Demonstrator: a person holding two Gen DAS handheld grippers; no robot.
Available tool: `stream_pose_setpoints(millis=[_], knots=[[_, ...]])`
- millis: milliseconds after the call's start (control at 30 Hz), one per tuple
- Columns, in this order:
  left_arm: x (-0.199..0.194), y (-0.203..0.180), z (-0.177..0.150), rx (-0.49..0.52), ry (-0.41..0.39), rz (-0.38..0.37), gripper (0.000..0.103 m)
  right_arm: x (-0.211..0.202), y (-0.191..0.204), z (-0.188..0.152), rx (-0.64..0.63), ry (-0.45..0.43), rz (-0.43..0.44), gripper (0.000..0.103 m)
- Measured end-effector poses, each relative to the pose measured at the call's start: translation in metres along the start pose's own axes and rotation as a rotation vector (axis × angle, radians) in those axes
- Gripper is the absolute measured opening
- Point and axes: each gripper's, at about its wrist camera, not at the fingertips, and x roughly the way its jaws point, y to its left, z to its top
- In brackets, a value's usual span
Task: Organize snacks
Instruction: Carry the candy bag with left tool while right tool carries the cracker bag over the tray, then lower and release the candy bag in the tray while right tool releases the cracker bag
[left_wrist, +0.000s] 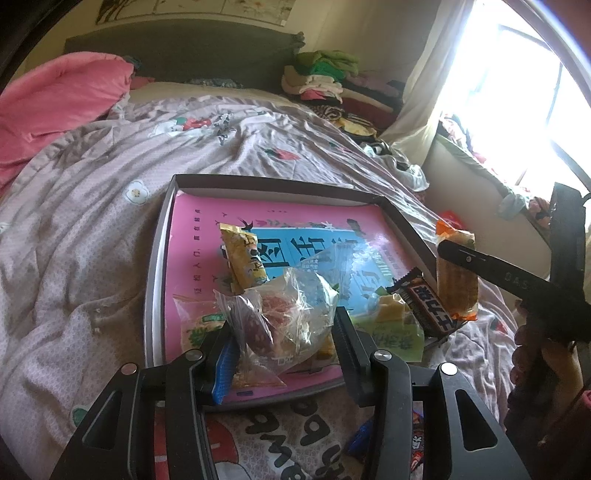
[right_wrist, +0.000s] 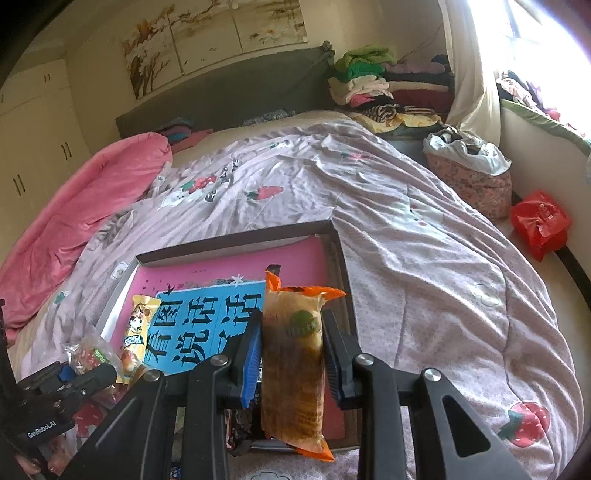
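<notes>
Here, a shallow dark-rimmed box lid (left_wrist: 258, 182) lies on the bed (left_wrist: 92, 229), lined with a pink-and-blue printed sheet (left_wrist: 207, 229). Inside it sit a yellow snack packet (left_wrist: 244, 260) near the middle, a dark chocolate bar (left_wrist: 428, 302) at about 3 o'clock against the right rim, and a few flat green-labelled packets by the near edge. The left hand-held gripper (left_wrist: 284, 332) is clamped on a clear bag of red snacks (left_wrist: 288, 314) over the lid's 6 o'clock edge. The right hand-held gripper (right_wrist: 291, 350) pinches an orange-ended snack packet (right_wrist: 291, 350) upright above the lid's right rim (its pads press both sides). Toward 12 o'clock the lid's far half is bare, and rumpled quilt spreads beyond every rim.
</notes>
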Motion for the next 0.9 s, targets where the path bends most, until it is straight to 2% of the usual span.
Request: stream_pose_setpoints(millis=[900], knots=[[0.0061,-0.0062,-0.0038,0.010,0.018,-0.024,0.049,-0.0025,-0.0020,-0.0038,0.037,0.022,0.012,0.035]])
